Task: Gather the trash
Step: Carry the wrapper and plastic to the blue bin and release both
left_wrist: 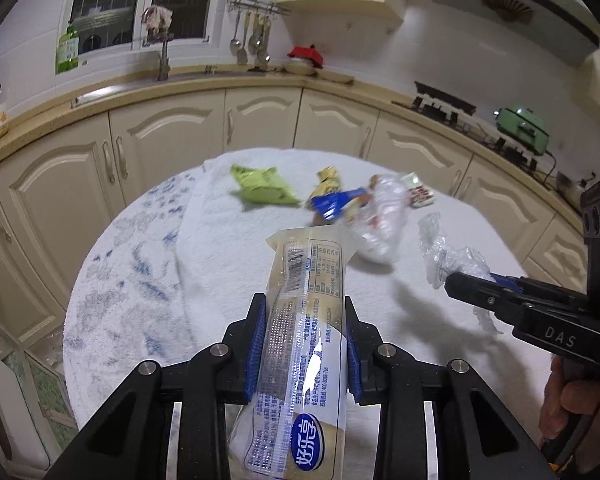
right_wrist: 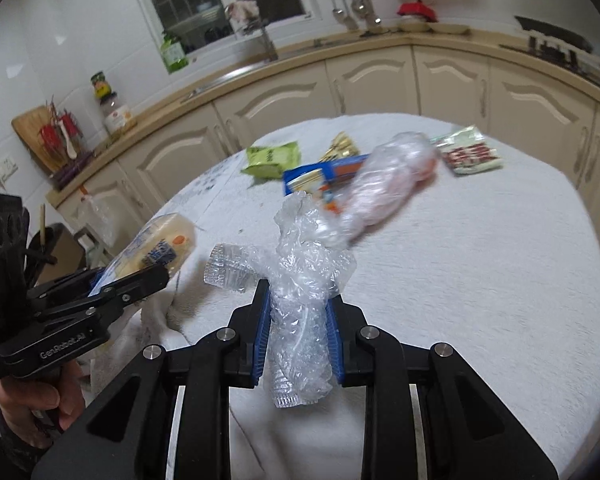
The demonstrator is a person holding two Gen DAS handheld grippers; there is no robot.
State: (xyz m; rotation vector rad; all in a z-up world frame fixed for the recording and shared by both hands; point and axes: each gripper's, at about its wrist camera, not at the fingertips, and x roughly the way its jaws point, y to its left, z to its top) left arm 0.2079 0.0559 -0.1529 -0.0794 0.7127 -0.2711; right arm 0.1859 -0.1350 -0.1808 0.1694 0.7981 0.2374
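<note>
Left wrist view: left gripper [left_wrist: 306,340] clamped on long clear printed wrapper with blue oval label [left_wrist: 306,320], frame centre. Right gripper [right_wrist: 298,332] closed tight on crumpled clear plastic film [right_wrist: 300,300]. Two pieces picked up; not yet binned, no bin visible. Left on white towel-covered table [left_wrist: 220,248], upper centre: green packet [left_wrist: 262,186], gold wrapper [left_wrist: 328,184], blue wrapper [left_wrist: 336,202], crushed clear bottle [left_wrist: 384,216], red-and-white packet [left_wrist: 420,194].
</note>
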